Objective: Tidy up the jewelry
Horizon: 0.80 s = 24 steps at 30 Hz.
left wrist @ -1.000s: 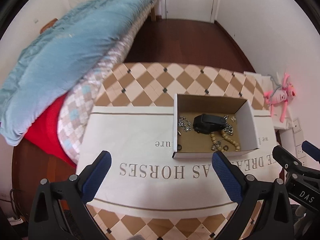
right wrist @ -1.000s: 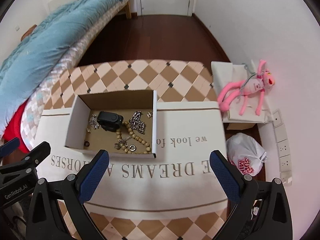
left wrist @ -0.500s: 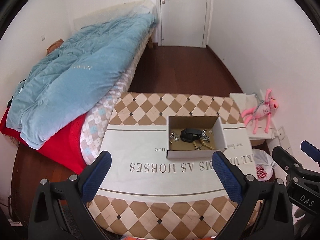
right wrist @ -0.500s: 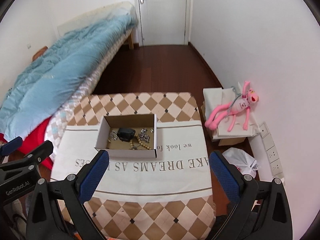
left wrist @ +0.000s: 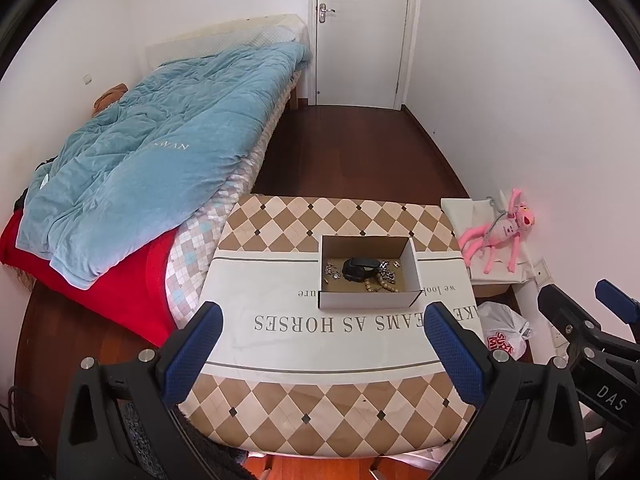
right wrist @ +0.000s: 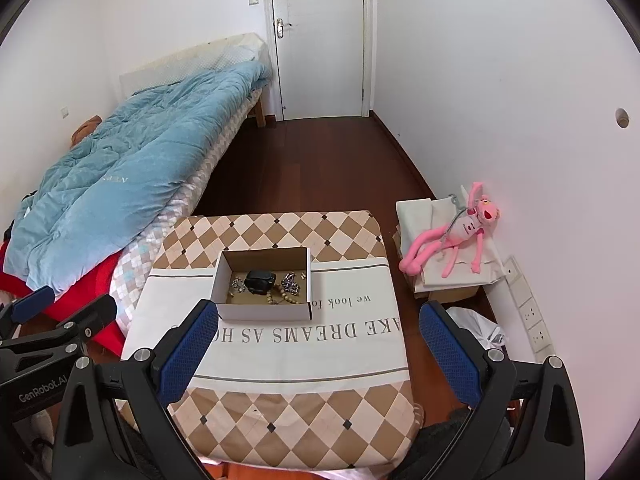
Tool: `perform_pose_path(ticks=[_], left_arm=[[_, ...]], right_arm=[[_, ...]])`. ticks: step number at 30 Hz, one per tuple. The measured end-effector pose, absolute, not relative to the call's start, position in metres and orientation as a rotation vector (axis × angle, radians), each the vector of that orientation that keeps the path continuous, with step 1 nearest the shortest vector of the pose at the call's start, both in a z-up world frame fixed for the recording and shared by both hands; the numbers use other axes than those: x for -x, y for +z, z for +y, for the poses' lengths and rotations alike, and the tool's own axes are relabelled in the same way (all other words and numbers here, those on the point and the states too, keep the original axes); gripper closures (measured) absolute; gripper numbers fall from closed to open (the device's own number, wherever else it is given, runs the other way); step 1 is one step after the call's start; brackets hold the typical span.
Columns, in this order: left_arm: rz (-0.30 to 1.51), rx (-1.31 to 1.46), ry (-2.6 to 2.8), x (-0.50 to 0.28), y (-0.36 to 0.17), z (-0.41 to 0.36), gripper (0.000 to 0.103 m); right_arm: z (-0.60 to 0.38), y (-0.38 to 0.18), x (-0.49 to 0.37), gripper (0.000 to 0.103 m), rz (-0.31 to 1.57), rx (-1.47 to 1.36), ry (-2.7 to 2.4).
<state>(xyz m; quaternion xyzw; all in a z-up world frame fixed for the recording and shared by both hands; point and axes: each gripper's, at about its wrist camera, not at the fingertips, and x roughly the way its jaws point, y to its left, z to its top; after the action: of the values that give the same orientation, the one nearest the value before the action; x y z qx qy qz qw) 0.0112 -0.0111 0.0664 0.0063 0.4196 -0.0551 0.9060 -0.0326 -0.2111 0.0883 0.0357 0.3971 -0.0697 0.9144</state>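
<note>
An open cardboard box (left wrist: 368, 298) (right wrist: 262, 310) stands on the cloth-covered table (left wrist: 320, 400) (right wrist: 288, 412). It holds a black watch (left wrist: 358, 269) (right wrist: 258, 280), a wooden bead bracelet (left wrist: 382, 285) (right wrist: 282, 298) and silver chains (left wrist: 332, 270) (right wrist: 290, 282). My left gripper (left wrist: 320, 352) is open and empty, high and well back from the box. My right gripper (right wrist: 318, 354) is open and empty, also far back; it shows at the right edge of the left wrist view (left wrist: 592, 344).
A bed with a blue quilt (left wrist: 152, 168) (right wrist: 120, 184) lies left of the table. A pink plush toy (left wrist: 500, 236) (right wrist: 456, 236) sits on a box at the right wall, a plastic bag (left wrist: 504, 336) below it. A shut door (left wrist: 360, 32) is behind.
Both grippers have pulled up and back from the table, so the box looks much smaller and the whole room shows. Both stayed open and empty.
</note>
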Motion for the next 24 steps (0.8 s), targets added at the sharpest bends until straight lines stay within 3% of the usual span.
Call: perform_pose_path(ticks=[9,24], left_arm=[[0.915,0.005,-0.113,-0.021,0.065,-0.014,0.000],[1.064,-0.055,-0.080,-0.108,0.031,-0.031,0.000]], right_arm=[[-0.217,0.099,0.037,0.001,0.820,-0.097,-0.143],[-0.226,0.056,-0.061,0.001,0.993,-0.067,-0.145]])
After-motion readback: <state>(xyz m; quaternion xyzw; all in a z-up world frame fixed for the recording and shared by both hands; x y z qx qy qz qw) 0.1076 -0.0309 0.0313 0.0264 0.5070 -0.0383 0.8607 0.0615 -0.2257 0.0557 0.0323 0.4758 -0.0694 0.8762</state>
